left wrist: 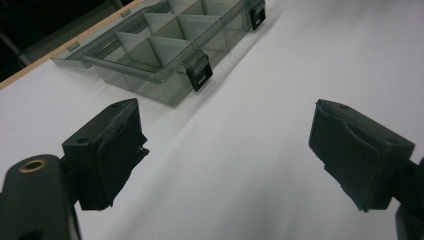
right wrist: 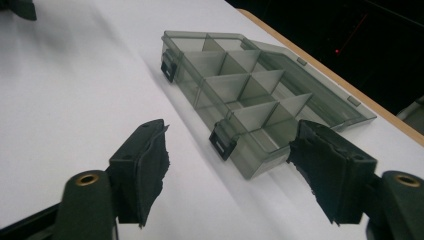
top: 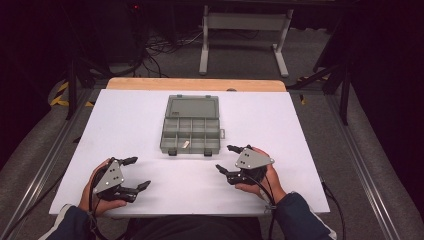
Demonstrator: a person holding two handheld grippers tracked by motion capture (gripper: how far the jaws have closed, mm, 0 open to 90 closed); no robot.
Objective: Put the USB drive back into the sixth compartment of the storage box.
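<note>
Right now your left gripper [top: 134, 173] at seven o'clock and right gripper [top: 231, 159] at five both stand spread and empty; the organiser box [top: 191, 131] lies open at table centre; it looks light, rigid, slick, so pinch a side wall

Open grey compartment box [top: 191, 130] lies mid-table.

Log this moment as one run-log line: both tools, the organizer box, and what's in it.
left tool: open, empty, near table edge | right tool: open, empty | organizer box: lid open, centre of white table, untouched | contents: one small pale item, front row
</note>
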